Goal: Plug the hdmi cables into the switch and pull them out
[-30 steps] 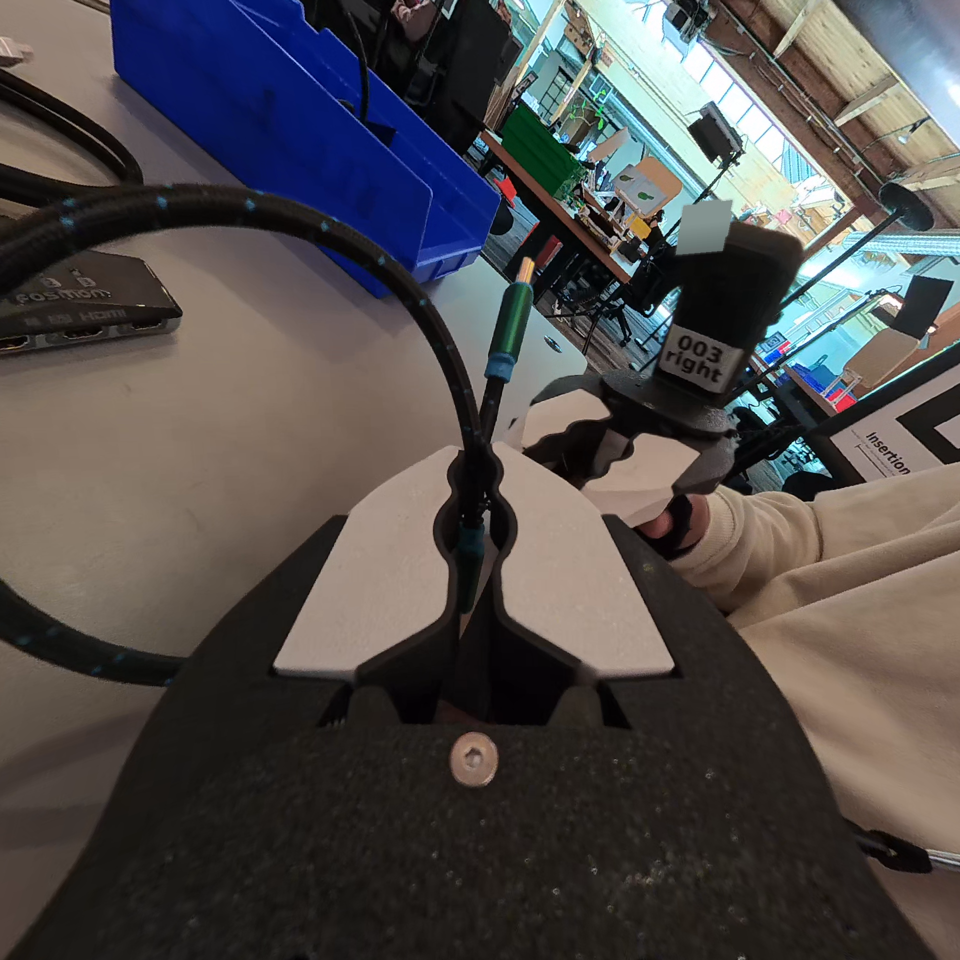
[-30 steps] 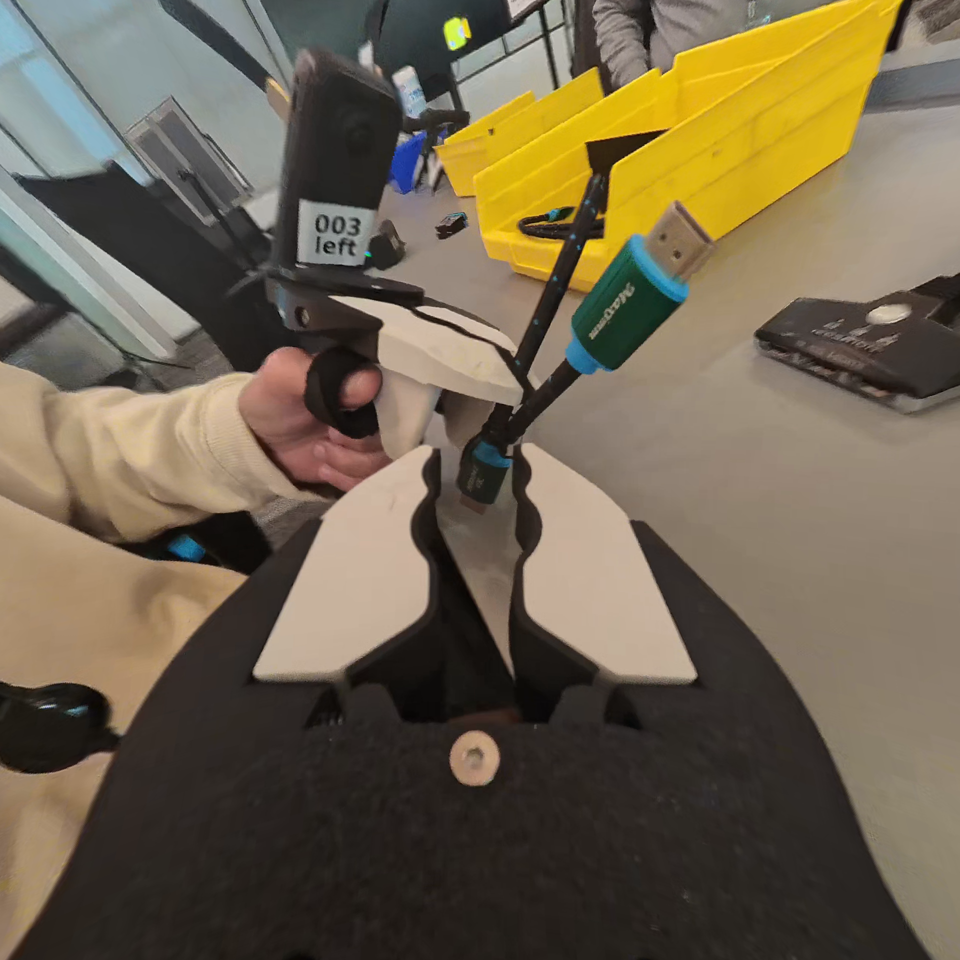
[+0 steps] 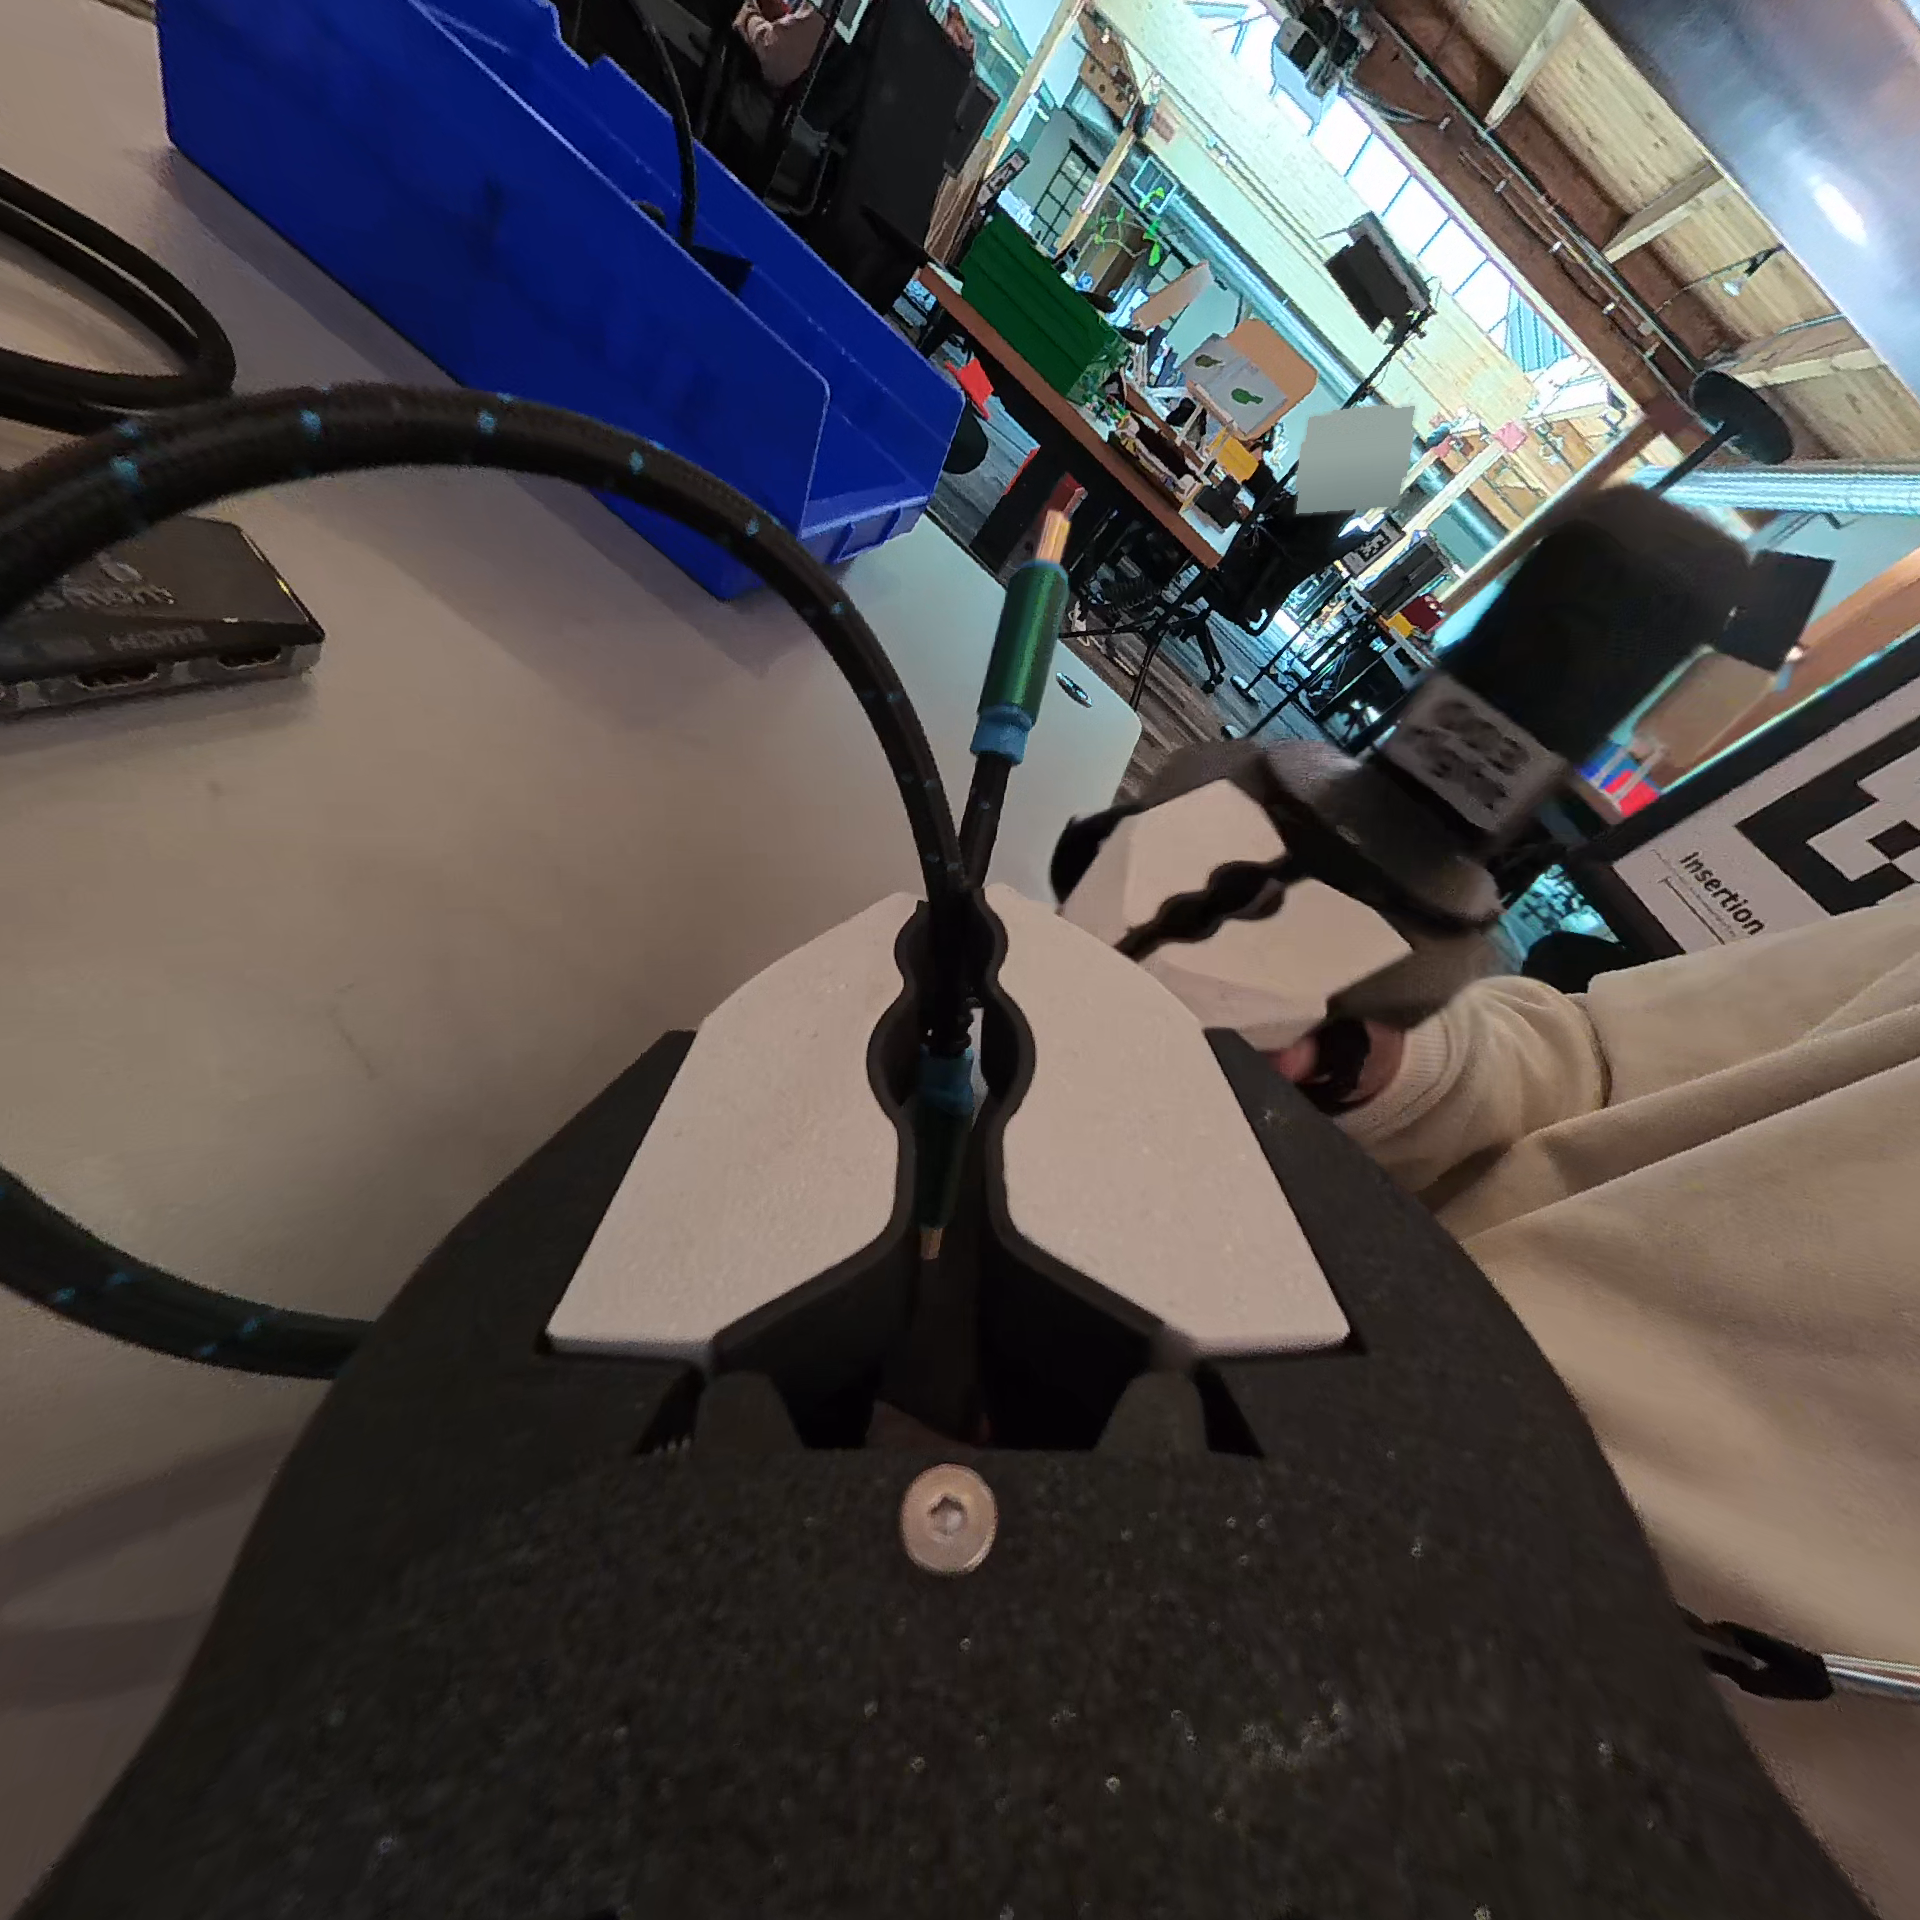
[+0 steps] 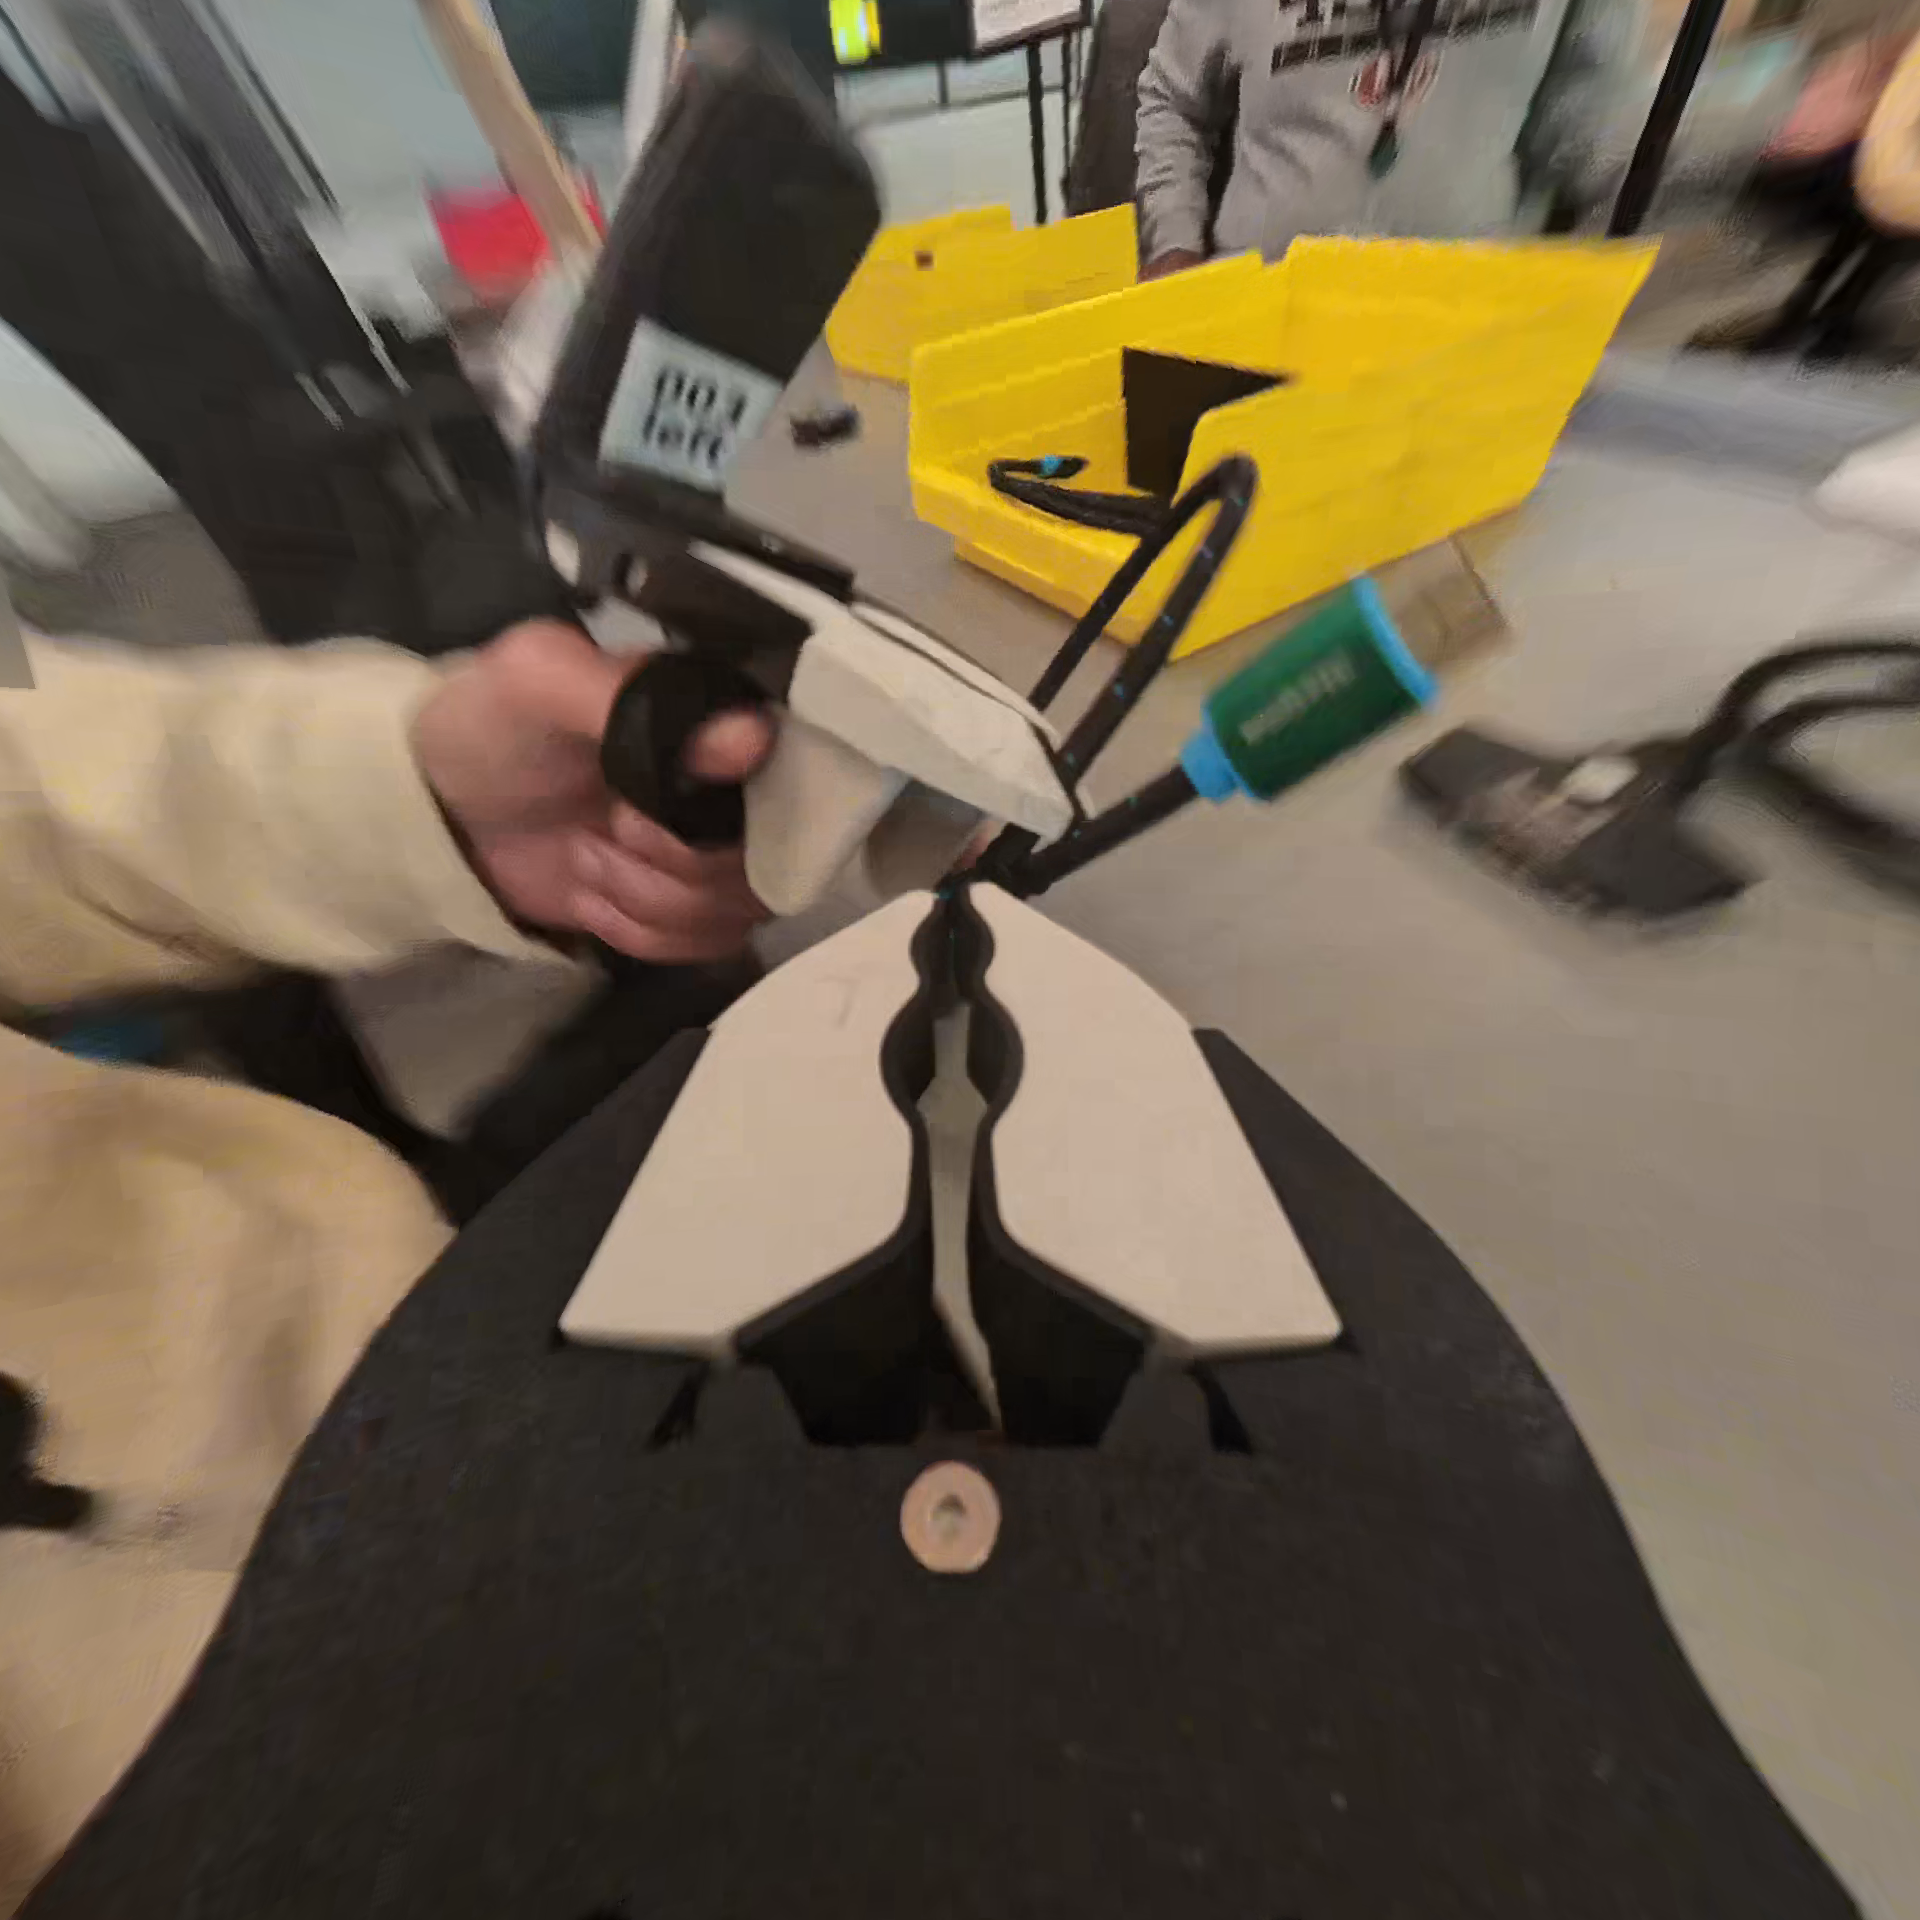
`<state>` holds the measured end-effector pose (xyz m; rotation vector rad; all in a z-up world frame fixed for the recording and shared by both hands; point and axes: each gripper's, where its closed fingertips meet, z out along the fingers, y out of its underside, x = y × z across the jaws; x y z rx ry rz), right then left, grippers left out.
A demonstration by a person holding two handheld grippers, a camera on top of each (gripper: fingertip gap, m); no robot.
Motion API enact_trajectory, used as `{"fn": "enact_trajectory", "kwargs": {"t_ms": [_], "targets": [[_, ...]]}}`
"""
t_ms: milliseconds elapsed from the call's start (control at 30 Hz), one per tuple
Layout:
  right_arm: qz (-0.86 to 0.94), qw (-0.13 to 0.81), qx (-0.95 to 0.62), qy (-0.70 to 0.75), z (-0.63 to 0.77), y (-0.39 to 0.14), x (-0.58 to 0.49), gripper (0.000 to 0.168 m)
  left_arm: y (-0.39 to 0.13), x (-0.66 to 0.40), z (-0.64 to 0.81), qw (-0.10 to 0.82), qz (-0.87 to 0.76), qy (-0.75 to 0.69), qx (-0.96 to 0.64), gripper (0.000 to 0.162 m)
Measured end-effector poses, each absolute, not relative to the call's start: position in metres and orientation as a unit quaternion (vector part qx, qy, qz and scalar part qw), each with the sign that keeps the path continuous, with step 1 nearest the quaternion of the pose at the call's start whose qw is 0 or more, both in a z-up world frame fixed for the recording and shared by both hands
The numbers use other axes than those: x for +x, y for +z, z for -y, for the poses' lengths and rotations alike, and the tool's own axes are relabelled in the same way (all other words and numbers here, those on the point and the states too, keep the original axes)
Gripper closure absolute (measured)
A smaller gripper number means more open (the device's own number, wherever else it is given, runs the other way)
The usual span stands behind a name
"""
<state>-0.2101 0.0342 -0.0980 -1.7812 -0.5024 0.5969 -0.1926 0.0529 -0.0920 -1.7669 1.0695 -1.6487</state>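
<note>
Yellow bin (image 4: 1351, 416) holds what looks like braided cable (image 4: 1070, 499).

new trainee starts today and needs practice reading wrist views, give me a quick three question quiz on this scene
1. True or false: the green plug is already seated in the switch.
2. What is the left gripper shut on? A) the braided cable B) the rim of a blue bin C) the switch
3. Fill the gap: in the right wrist view, the bin on the table behind the plug is ___ in colour.

Key: 1 false, the plug is up in the air and the switch lies apart on the table; 2 A; 3 yellow.
</note>
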Motion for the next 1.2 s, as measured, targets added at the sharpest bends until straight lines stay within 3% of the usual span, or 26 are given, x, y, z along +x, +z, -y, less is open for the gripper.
{"fn": "enact_trajectory", "kwargs": {"t_ms": [233, 567, 767, 867, 967, 1133, 1200], "targets": [[-0.071, 0.391, -0.673, 0.624, -0.027, -0.093, -0.222, 0.168, -0.084, -0.195, -0.053, 0.265, -0.399, -0.613, -0.628, 0.157], [-0.262, 0.225, -0.444, 0.827, -0.019, -0.063, -0.218, 0.168, -0.061, -0.195, -0.043, 0.295, -0.407, -0.644, -0.577, 0.156], [-0.260, 0.196, -0.396, 0.859, -0.016, -0.051, -0.220, 0.167, -0.047, -0.198, -0.039, 0.309, -0.402, -0.666, -0.547, 0.156], [-0.215, 0.221, -0.427, 0.850, -0.013, -0.048, -0.224, 0.167, -0.039, -0.202, -0.036, 0.311, -0.399, -0.680, -0.531, 0.156], [-0.122, 0.319, -0.535, 0.773, -0.016, -0.059, -0.222, 0.167, -0.045, -0.201, -0.040, 0.314, -0.399, -0.666, -0.546, 0.156], [0.082, 0.461, -0.746, 0.473, -0.029, -0.103, -0.207, 0.142, -0.064, -0.201, -0.060, 0.283, -0.367, -0.647, -0.605, 0.156], [0.181, 0.514, -0.773, 0.324, -0.033, -0.108, -0.202, 0.140, -0.072, -0.201, -0.062, 0.265, -0.362, -0.642, -0.621, 0.157]]}}
